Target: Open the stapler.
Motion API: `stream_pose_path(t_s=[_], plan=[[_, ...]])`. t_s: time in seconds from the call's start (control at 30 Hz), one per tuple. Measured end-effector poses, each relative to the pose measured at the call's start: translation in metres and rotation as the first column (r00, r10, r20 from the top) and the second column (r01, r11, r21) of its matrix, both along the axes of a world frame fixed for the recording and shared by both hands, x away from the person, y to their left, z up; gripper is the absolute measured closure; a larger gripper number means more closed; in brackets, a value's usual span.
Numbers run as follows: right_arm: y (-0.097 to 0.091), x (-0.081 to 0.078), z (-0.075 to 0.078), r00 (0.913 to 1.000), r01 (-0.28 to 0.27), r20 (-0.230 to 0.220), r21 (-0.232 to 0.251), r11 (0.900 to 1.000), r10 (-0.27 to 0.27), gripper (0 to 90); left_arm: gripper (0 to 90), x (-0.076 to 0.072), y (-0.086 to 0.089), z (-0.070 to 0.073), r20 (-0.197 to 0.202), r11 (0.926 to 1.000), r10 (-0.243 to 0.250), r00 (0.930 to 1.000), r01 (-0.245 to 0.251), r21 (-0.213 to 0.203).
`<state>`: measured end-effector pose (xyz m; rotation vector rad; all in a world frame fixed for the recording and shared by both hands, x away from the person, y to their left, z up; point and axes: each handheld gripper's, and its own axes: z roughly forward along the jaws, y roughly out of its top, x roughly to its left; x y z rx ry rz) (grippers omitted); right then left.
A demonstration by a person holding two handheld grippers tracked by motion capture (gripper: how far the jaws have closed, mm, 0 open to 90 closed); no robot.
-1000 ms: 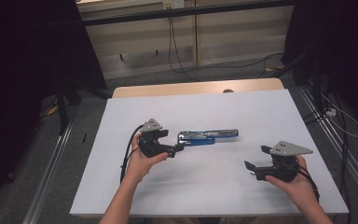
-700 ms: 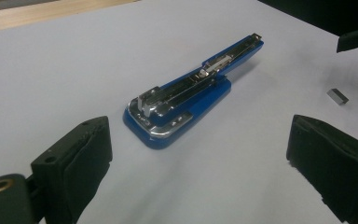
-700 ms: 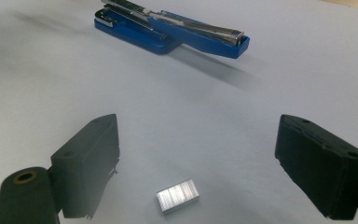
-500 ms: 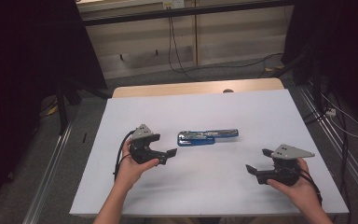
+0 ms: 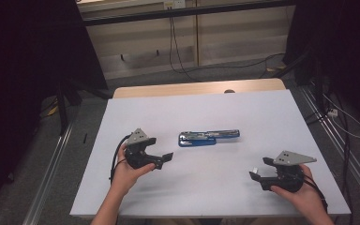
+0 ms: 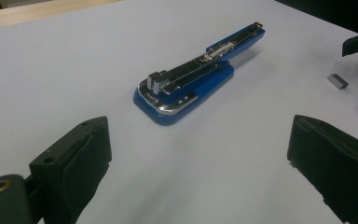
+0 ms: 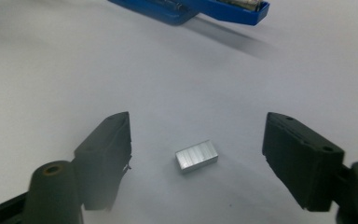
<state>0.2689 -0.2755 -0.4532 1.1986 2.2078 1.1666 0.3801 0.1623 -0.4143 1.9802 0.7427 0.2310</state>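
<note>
A blue stapler lies swung open flat at the middle of the white table; its metal magazine faces up. A small silver block of staples lies on the table to its right. My right gripper rests low over that block. Its jaws have just been closing and stand on either side of the block without touching it. My left gripper is open and holds nothing, a short way left of the stapler's base. From above, the left gripper and right gripper both sit toward the table's front.
The white table sheet has bare room all around the stapler. A wooden strip runs along its far edge. Cables lie on the floor beyond, and metal rails flank the table.
My left gripper has drawn back from the stapler, moving left and toward the front edge. The right hand has stayed over the staple block.
</note>
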Motion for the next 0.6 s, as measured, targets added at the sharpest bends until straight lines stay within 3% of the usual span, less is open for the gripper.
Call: stream_pose_path(t_s=[0.4, 0.6], plan=[[0.0006, -0.0049, -0.0063, 0.9981, -0.042, -0.047, -0.03, 0.9987, 0.04, 51.4, 6.8, -0.0024, 0.0056, -0.0022, 0.006, 0.9999, 0.006, 1.0, -0.006, 0.013], [0.0023, -0.0029, -0.0075, 0.9987, 0.004, -0.051, -0.037, 0.9993, -0.006, 51.3, 7.1, -0.0023, 0.0055, -0.0026, 0.009, 0.9999, 0.003, 1.0, -0.003, 0.015]])
